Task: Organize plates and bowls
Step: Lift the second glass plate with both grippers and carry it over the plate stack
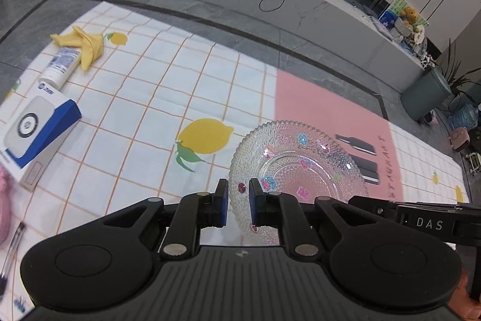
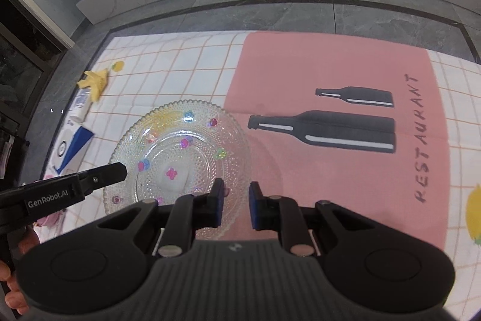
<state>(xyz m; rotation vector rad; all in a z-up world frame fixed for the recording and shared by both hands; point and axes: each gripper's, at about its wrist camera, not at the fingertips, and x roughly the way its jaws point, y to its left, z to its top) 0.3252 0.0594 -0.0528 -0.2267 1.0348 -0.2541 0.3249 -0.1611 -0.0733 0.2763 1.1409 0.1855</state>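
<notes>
A: What had the left gripper (image 1: 239, 202) got?
B: Its fingers (image 1: 223, 200) were pinched on the near rim of the glass plate (image 1: 300, 161).
A: And the right gripper (image 2: 236, 205)?
B: Fingers (image 2: 255, 206) nearly together at the plate's opposite edge; seemingly clamping it, though the clear rim blurred there.
A: Where was the plate?
B: Between both, above the lemon-print cloth (image 1: 144, 98) and pink mat (image 2: 330, 56), probably lifted.
</notes>
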